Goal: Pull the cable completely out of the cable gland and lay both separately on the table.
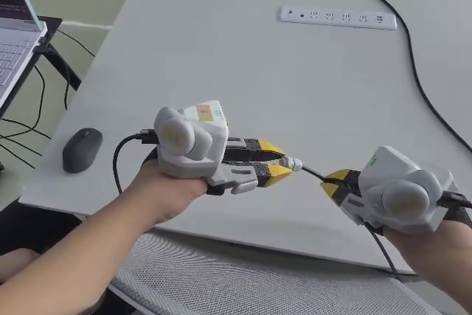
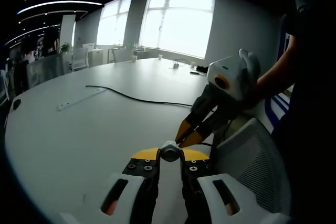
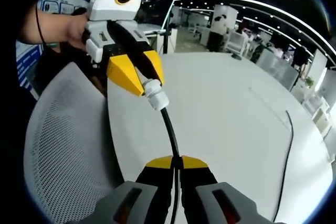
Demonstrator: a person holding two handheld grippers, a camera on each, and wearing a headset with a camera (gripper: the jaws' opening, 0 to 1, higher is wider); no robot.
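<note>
We find left gripper [image 1: 279, 166] fingers clamped on the gland [image 1: 290, 163], right gripper [image 1: 335, 184] fingers pinching the cable [image 1: 313, 173], above the surface [image 1: 258, 57] edge. We advise pulling straight along the cable, gland held firm.

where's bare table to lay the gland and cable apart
Free: the wide stretch of table between the mouse, the power strip and the black cord. Crowded: the near edge, where the left gripper holds the gland and the right gripper the cable.
</note>
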